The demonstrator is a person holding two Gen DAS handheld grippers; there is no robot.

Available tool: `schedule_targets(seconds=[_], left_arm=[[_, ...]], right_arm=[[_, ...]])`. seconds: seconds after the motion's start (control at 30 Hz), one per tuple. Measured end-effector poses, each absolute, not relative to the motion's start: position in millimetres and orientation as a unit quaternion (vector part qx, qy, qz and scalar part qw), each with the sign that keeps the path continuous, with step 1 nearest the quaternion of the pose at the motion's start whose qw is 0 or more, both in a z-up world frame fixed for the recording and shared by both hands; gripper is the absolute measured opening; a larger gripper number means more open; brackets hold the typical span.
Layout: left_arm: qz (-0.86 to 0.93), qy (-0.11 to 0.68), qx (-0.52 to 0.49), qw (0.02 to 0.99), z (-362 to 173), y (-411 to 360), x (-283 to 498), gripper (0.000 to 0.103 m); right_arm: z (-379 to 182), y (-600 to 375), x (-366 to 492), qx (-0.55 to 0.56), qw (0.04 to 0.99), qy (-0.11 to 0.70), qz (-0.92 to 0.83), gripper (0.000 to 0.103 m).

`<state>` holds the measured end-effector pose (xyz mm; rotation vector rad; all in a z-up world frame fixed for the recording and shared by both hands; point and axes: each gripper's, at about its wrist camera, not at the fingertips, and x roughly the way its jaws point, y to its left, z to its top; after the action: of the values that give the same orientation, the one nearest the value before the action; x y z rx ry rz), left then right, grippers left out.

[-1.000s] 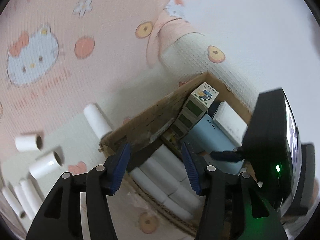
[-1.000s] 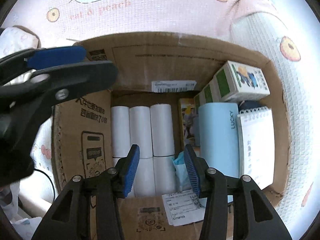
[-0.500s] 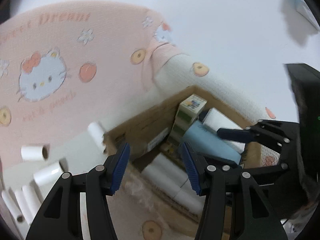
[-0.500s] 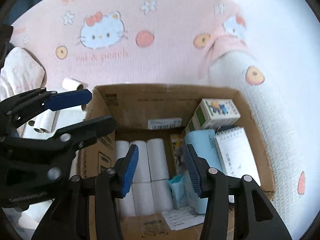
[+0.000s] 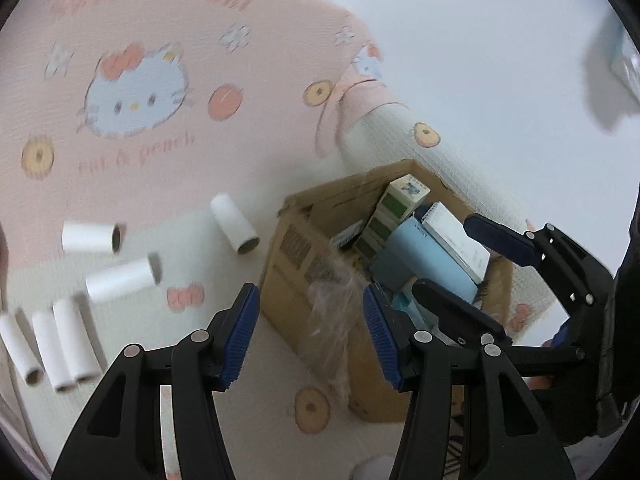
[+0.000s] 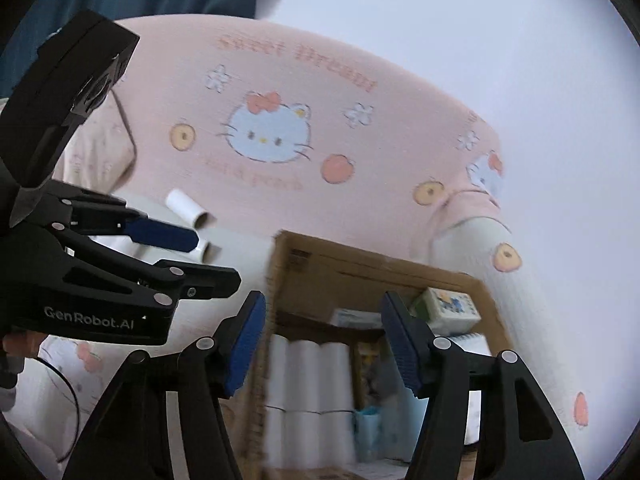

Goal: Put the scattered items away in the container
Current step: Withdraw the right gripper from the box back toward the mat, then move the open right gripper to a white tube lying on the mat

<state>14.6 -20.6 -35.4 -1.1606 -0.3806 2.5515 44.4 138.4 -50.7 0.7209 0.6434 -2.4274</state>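
Both grippers have pulled back from the box (image 5: 316,264), left (image 5: 312,330) and right (image 6: 324,344) jaws apart, empty. Box holds rolls (image 6: 306,392), notebook (image 5: 456,236), cartons (image 5: 400,200). Loose rolls (image 5: 120,278) lie on the blanket (image 5: 200,80).

The right gripper (image 6: 323,340) hangs agape (nothing between its pads) above the cardboard box (image 6: 332,270).

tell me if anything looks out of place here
Six white rolls still lie loose on the blanket left of the box: three scattered, such as one roll, and three side by side. The box has a clouded, scuffed tape patch on its near corner.
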Motion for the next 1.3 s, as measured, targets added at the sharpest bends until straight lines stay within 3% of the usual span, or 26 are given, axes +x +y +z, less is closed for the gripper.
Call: schedule_targets(seconds=[0.23, 0.57, 0.83, 1.13, 1.3], left_arm=[[0.879, -0.134, -0.449, 0.092, -67.2, -58.3, 26.2, 0.058], [0.845, -0.251, -0.469, 0.06, -108.0, -120.4, 37.9, 0.058], [0.854, -0.23, -0.465, 0.04, -108.1, -139.8, 26.4, 0.058], [0.858, -0.204, -0.471, 0.009, -112.5, -162.6, -11.0, 0.058], [0.853, -0.203, -0.48, -0.009, -123.1, -180.7, -31.6, 0.058]], right_arm=[[-56.0, 107.8, 58.0, 0.249, 0.262, 0.254, -0.897, 0.058], [-70.6, 58.7, 67.5, 0.256, 0.301, 0.279, -0.875, 0.059], [-57.4, 12.0, 52.4, 0.305, 0.345, 0.305, -0.834, 0.059], [-55.6, -34.9, -19.4, 0.369, 0.4, 0.346, -0.764, 0.059], [-78.3, -65.3, -70.2, 0.442, 0.405, 0.306, -0.74, 0.059]])
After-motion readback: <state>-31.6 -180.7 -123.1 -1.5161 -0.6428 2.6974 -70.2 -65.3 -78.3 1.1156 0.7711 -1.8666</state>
